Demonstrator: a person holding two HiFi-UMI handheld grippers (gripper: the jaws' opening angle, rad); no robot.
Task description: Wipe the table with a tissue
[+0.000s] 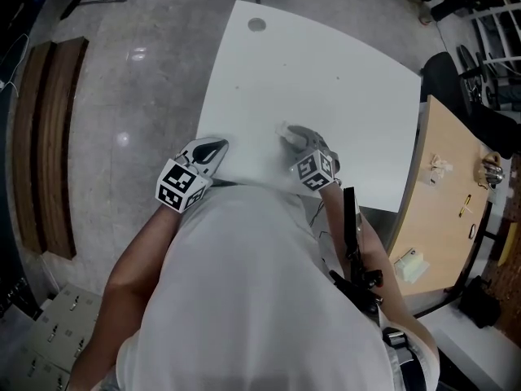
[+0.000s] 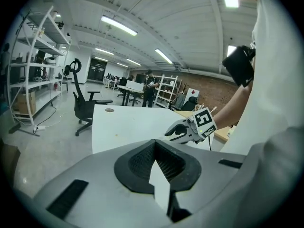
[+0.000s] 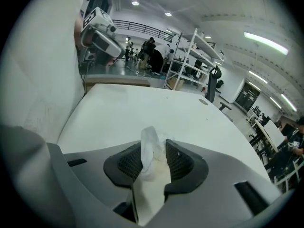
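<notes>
The white crumpled paper tissue (image 3: 151,148) sits pinched between the pads of the right tongs (image 3: 154,159). A loose tuft stands out beyond the tips and the rest is bunched back in the throat. It looks feather-light, soft and easily torn. It has no stiffness of its own, so it will only wipe where the tongs press it flat, and a hard drag across the surface could shred it or pull it out of the grip. The bunched middle seems the sound place to hold; a thin corner would likely slip.

In the head view the tissue (image 1: 286,130) shows just ahead of the right tongs (image 1: 303,143), over the near part of the broad white bench (image 1: 326,72). Whether it touches the top I cannot tell.

The left tongs (image 2: 159,170) are narrowly parted with nothing in them — only the bench shows through the gap — and hang at the bench's near left edge, apart from the tissue.
</notes>
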